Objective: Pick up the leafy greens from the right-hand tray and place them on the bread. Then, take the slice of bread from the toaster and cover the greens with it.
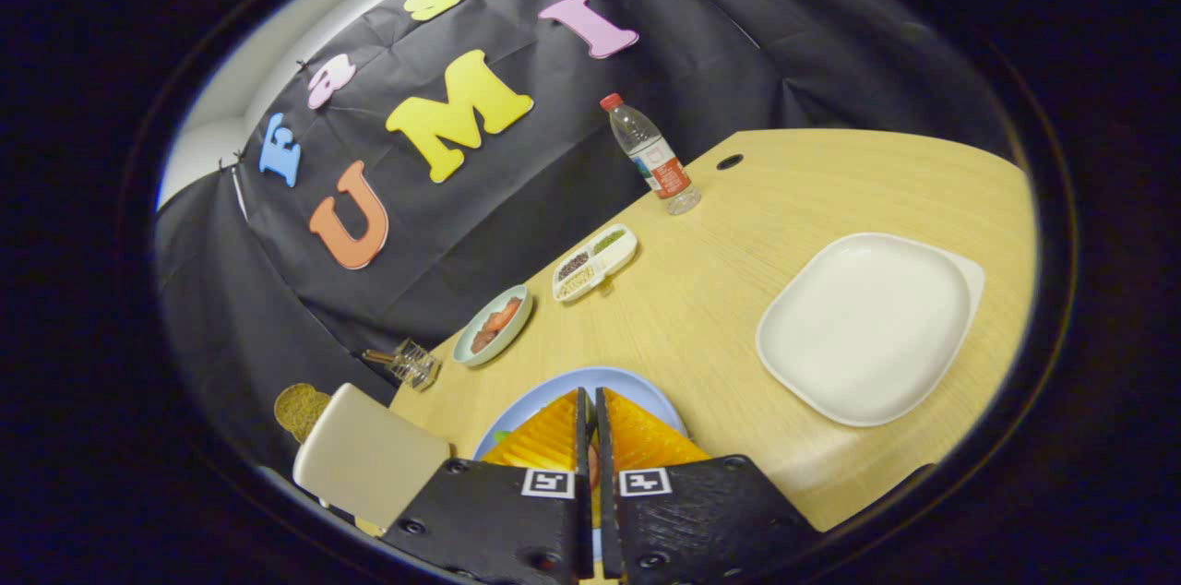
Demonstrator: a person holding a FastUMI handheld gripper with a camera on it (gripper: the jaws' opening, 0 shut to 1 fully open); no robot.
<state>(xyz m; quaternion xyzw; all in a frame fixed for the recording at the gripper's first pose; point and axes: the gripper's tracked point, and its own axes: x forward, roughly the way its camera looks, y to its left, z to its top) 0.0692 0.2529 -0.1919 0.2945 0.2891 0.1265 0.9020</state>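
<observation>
I had the fingers (590,405) pressed almost together over the blue plate (590,379) at bottom centre, with only a thin slit between them; whether any greens were pinched there I could not tell. The white tray (863,327) at right looked bare, so I judged the greens step was ending. Next came the toaster (369,456) at lower left, its bread slice (300,408) poking up: open, swing left, grip the slice. A small glass (411,364), a dish of food (494,325), a divided dish (595,262) and a water bottle (650,153) lined the counter (720,290) edge behind.
</observation>
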